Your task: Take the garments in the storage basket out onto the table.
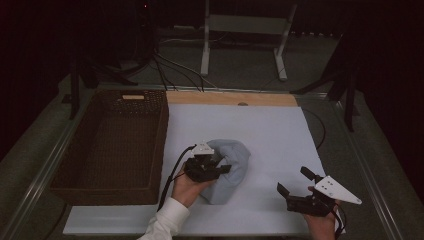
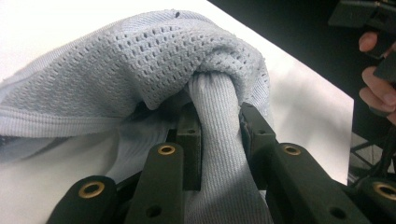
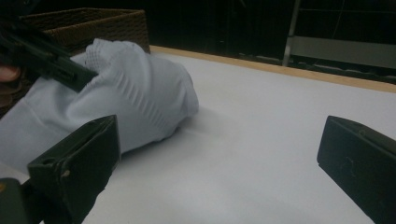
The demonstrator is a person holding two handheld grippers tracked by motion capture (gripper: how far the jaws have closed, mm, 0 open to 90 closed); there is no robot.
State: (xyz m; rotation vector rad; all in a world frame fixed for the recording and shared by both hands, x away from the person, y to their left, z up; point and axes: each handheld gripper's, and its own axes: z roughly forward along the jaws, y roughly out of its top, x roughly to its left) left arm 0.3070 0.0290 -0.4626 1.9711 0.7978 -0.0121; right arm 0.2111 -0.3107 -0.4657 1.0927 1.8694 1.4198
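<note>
A pale blue knitted garment (image 1: 231, 167) lies bunched on the white board (image 1: 270, 135), left of the middle. My left gripper (image 1: 220, 167) is shut on a rolled fold of that garment (image 2: 219, 126); both pads press the fabric between them. In the right gripper view the garment (image 3: 126, 102) sits at the left with the left gripper's dark jaw on it. My right gripper (image 1: 295, 182) rests near the board's front right corner, open, with bare board between its jaws (image 3: 219, 177).
A brown wicker basket (image 1: 107, 145) stands along the left side of the board. A wooden strip (image 1: 230, 98) runs along the board's far edge. Cables and a white metal frame (image 1: 245, 30) lie on the floor beyond the table.
</note>
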